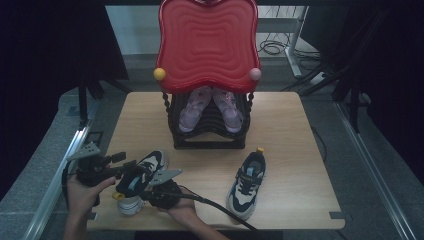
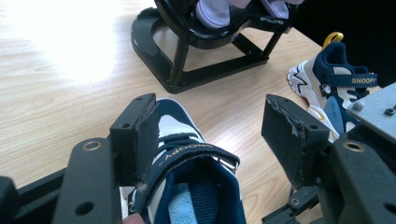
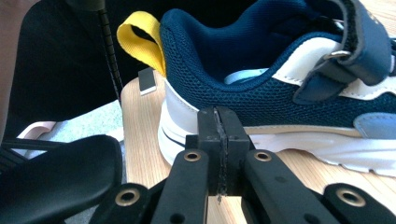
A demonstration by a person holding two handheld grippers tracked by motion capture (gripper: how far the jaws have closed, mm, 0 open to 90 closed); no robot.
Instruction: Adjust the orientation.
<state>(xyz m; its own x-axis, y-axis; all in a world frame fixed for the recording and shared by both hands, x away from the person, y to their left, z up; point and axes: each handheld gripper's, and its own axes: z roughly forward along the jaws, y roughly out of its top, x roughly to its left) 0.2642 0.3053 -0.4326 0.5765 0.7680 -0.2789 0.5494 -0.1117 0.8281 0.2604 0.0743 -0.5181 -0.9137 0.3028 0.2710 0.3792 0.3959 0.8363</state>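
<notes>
Two grippers at one navy-and-white sneaker [image 1: 142, 177] near the table's [image 1: 290, 130] front-left edge. Left gripper [image 2: 212, 140] wide open — pads either side of the strapped top, gripping nothing. Right gripper [image 3: 222, 140] fully closed, empty — just beside the sole's heel end.

Dim high view; glare whitens the table [image 2: 70, 51].
</notes>
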